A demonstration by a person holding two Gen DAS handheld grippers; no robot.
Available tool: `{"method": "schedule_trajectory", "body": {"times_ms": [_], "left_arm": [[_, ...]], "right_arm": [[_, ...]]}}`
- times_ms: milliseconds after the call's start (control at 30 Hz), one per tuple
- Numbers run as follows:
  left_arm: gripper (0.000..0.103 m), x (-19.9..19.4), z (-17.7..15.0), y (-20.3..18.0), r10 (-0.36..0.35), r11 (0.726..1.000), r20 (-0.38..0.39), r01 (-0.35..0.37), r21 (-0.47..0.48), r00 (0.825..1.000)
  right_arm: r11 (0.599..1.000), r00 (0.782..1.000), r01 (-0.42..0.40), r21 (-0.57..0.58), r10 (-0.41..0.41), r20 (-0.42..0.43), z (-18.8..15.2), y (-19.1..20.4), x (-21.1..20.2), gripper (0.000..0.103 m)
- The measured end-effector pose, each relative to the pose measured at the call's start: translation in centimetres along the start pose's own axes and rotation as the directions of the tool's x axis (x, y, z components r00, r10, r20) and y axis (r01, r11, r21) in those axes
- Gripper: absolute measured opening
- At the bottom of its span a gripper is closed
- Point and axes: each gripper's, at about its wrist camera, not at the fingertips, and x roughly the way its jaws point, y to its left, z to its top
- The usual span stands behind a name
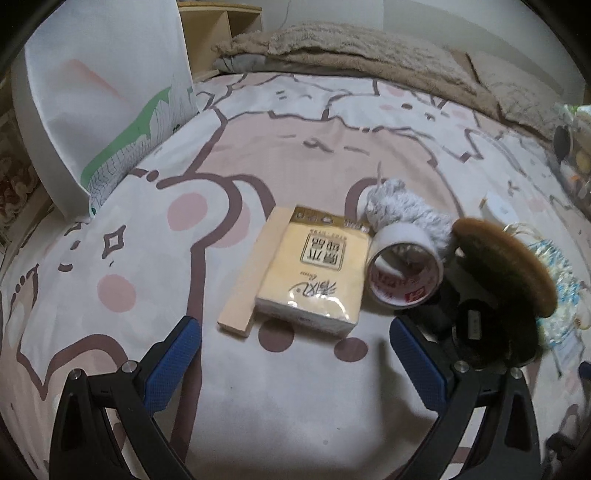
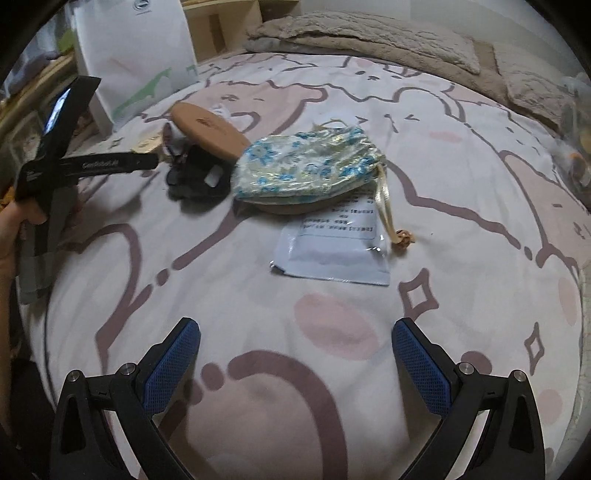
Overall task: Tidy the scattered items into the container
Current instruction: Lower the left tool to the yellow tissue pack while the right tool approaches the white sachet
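Observation:
In the left wrist view my left gripper (image 1: pixel 295 343) is open just short of a yellow tissue pack (image 1: pixel 314 273). The pack lies on a wooden block (image 1: pixel 251 273). Beside them are a tape roll (image 1: pixel 404 267), a grey fluffy item (image 1: pixel 402 205), a wooden brush (image 1: pixel 506 266) and a black object (image 1: pixel 476 325). A white paper bag (image 1: pixel 107 99) stands at the far left. In the right wrist view my right gripper (image 2: pixel 295 358) is open and holds nothing. Ahead of it lie a flat white packet (image 2: pixel 336 247) and a floral drawstring pouch (image 2: pixel 306 166). The left gripper's body (image 2: pixel 66 162) shows at left, held by a hand.
Everything lies on a bed with a pink and brown cartoon cover (image 2: pixel 461 184). A beige blanket (image 1: pixel 369 51) is bunched along the far edge, with a wooden shelf (image 1: pixel 214 29) behind the bag. A small white box (image 1: pixel 498 210) and clutter (image 1: pixel 576 147) sit at right.

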Motion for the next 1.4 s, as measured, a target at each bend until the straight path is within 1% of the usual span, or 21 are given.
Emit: {"method": "schedule_trajectory", "body": {"times_ms": [200, 333, 600, 700, 800, 1000, 1133, 1267, 1333, 1367, 1400], "left_arm": [[0.103, 0.9, -0.2, 0.2, 0.034, 0.999, -0.034, -0.034, -0.006, 0.999], [0.103, 1.0, -0.5, -0.3, 0.068, 0.997, -0.040, -0.067, 0.025, 0.997], [0.103, 1.1, -0.7, -0.3, 0.068, 0.997, -0.038, -0.067, 0.031, 0.997], [0.103, 1.2, -0.7, -0.2, 0.062, 0.998, -0.044, -0.061, 0.026, 0.997], [0.103, 1.4, -0.3, 0.1, 0.045, 0.999, -0.053, -0.045, 0.008, 0.998], [0.103, 2.2, 1.2, -0.4, 0.070, 0.997, -0.027, -0.069, 0.037, 0.997], [0.103, 3.0, 2.1, 0.1, 0.047, 0.999, -0.008, -0.047, 0.021, 0.999], [0.103, 3.5, 2.5, 0.1, 0.038, 0.999, 0.005, -0.038, 0.008, 0.999], [0.103, 3.6, 2.6, 0.0, 0.037, 0.999, 0.008, -0.037, 0.012, 0.999], [0.103, 3.6, 2.6, 0.0, 0.034, 0.999, 0.007, -0.034, 0.013, 0.999], [0.100, 3.6, 2.6, 0.0, 0.023, 1.000, 0.006, -0.024, 0.011, 1.000]], "right_arm": [[0.998, 0.998, 0.055, 0.002, -0.055, -0.014, 1.0, 0.0, 0.9, 0.103], [0.997, 0.997, 0.078, 0.016, -0.077, -0.019, 1.6, -0.3, 1.4, 0.103], [0.990, 0.990, 0.137, 0.043, -0.137, -0.013, 3.5, -1.3, 2.8, 0.103], [0.990, 0.992, 0.129, 0.062, -0.129, 0.004, 3.9, -1.9, 3.4, 0.103], [0.990, 0.991, 0.129, 0.066, -0.131, 0.040, 3.5, -1.9, 3.4, 0.103], [0.989, 0.989, 0.137, 0.059, -0.140, 0.055, 3.4, -1.8, 3.4, 0.103], [0.988, 0.987, 0.147, 0.054, -0.150, 0.061, 3.3, -1.6, 3.3, 0.103], [0.988, 0.984, 0.145, 0.061, -0.150, 0.099, 3.0, -1.6, 3.0, 0.103], [0.987, 0.983, 0.149, 0.058, -0.155, 0.103, 3.1, -1.5, 3.0, 0.103], [0.987, 0.983, 0.150, 0.057, -0.155, 0.103, 3.1, -1.5, 3.0, 0.103], [0.988, 0.983, 0.147, 0.057, -0.152, 0.103, 3.2, -1.5, 3.1, 0.103]]}}
